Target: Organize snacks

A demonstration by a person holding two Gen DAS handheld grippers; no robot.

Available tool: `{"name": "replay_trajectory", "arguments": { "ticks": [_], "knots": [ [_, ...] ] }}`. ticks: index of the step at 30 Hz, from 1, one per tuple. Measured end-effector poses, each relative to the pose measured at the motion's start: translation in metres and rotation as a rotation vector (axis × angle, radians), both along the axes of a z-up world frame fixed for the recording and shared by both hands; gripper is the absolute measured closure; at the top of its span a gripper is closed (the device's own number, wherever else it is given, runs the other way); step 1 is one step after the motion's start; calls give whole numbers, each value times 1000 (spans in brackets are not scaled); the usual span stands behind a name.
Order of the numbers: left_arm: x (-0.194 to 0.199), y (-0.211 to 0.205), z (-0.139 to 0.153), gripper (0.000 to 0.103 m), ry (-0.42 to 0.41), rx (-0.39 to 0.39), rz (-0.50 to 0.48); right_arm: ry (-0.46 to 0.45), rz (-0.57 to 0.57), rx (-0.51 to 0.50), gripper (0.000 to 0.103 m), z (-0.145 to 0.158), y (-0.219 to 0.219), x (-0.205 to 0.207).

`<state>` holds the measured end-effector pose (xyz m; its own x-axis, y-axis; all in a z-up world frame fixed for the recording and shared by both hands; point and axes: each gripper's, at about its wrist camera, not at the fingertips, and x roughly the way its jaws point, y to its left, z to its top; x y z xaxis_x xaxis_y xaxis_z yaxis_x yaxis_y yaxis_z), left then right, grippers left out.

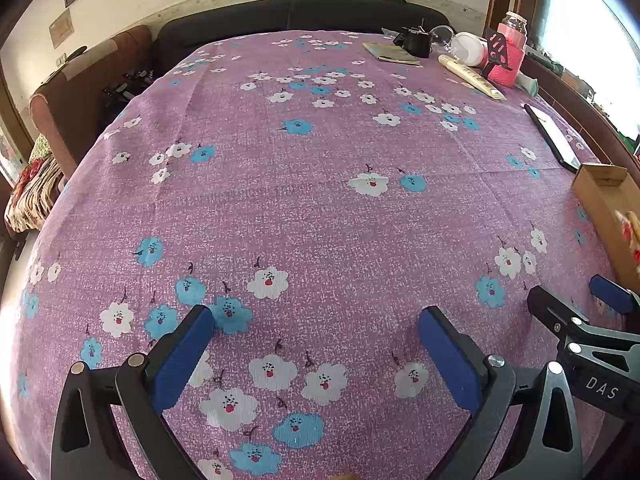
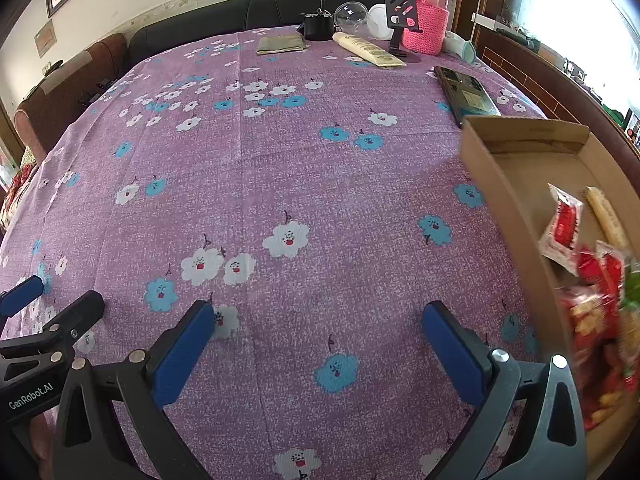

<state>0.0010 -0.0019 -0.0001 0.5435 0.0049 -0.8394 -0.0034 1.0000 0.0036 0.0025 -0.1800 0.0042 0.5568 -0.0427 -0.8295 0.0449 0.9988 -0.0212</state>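
Observation:
A shallow cardboard box [image 2: 504,184] lies at the right of the table; its corner also shows in the left wrist view [image 1: 596,196]. Inside it lie several snack packets: a red and white sachet [image 2: 562,228], a pale yellow stick [image 2: 606,216] and red bags [image 2: 600,320]. My left gripper [image 1: 316,320] is open and empty, low over the purple flowered cloth. My right gripper [image 2: 318,316] is open and empty, just left of the box. Each gripper shows at the edge of the other's view, the right one [image 1: 576,312] and the left one [image 2: 52,304].
At the far right of the table stand a pink-sleeved bottle [image 2: 430,12], a cream tube [image 2: 368,50], a black cup [image 2: 318,26], a phone stand [image 2: 400,20], a folded cloth [image 2: 280,45] and a phone [image 2: 466,92]. A dark sofa [image 2: 240,16] stands behind.

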Motion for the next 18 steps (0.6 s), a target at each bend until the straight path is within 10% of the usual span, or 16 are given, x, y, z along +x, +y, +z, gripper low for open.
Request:
{"name": "replay_trajectory", "arguments": {
  "ticks": [18],
  "knots": [
    [-1, 1, 0, 0, -2, 2, -2, 0, 0, 0, 0, 0, 1, 1]
  ]
}}
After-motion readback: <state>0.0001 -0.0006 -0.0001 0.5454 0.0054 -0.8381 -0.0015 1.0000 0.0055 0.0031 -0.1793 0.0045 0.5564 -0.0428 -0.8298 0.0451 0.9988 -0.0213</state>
